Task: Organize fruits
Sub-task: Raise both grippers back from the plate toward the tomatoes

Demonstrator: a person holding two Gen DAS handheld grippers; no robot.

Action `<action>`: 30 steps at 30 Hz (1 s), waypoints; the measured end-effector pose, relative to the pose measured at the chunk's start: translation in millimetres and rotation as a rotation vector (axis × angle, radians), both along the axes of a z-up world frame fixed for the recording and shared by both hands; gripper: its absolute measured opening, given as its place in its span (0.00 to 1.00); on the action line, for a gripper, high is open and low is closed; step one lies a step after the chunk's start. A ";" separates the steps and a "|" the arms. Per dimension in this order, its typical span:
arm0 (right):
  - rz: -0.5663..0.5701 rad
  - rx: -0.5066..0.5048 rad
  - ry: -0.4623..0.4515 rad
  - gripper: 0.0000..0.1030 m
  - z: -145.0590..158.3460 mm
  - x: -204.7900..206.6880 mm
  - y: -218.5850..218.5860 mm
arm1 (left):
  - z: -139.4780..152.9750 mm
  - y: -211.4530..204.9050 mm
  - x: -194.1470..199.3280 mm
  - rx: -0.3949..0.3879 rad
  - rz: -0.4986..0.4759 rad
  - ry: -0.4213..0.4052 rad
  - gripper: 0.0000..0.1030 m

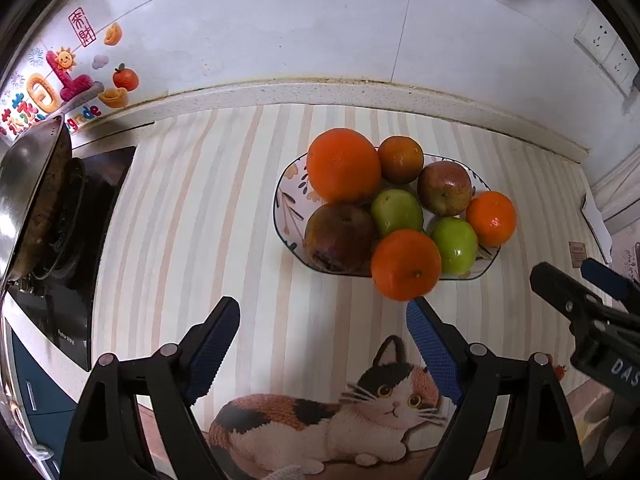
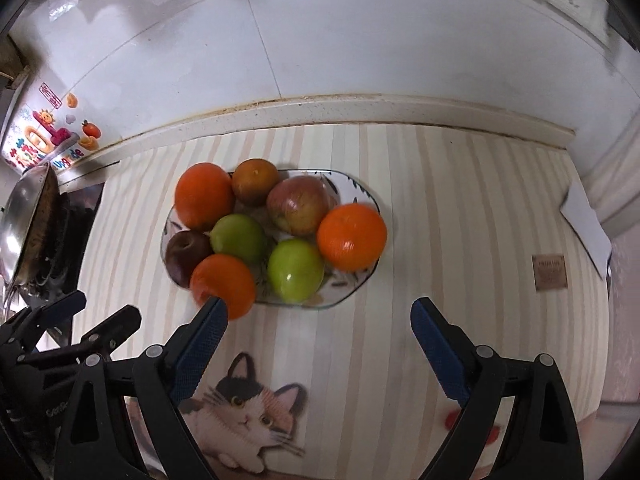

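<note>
While the wok (image 1: pixel 28 200) sits aside on the stove (image 1: pixel 72 280) at far left, the left gripper (image 1: pixel 320 332) hangs spread and empty; the fruits (image 1: pixel 396 208) crowd the plate (image 1: pixel 286 196), apparently gathered there, and the right gripper (image 2: pixel 316 320) gapes empty beside it.

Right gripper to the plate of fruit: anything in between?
Nothing visible. Only bare striped mat lies between the right gripper and the patterned ceramic plate. Its jaws are wide apart and empty. The nearest orange overhangs the plate's near rim, just beyond the gripper's left-hand finger in the right wrist view.
</note>
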State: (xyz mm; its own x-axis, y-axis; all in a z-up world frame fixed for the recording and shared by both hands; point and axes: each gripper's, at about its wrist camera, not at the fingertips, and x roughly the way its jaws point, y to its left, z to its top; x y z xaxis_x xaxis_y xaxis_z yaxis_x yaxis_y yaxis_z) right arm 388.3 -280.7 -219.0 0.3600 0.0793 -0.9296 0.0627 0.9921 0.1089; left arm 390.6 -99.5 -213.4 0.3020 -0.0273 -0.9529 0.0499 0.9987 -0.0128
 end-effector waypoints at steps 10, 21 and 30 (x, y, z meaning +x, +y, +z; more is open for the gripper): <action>-0.051 0.013 -0.091 0.92 43.2 -54.7 14.3 | 42.5 5.3 -33.5 0.001 -0.069 -0.063 0.83; -0.053 -0.005 -0.214 0.92 116.6 -123.3 32.9 | 101.5 22.2 -81.9 -0.020 -0.103 -0.141 0.83; -0.072 -0.013 -0.282 0.92 158.4 -168.8 46.3 | 140.7 37.8 -119.9 -0.051 -0.119 -0.228 0.83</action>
State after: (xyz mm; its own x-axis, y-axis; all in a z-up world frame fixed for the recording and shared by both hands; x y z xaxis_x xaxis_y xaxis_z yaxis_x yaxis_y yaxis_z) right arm 219.4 -234.4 -60.7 0.6083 0.0324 -0.7931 0.1026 0.9876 0.1190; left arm 270.7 -61.7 -72.8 0.5007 -0.1217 -0.8570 0.1745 0.9839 -0.0378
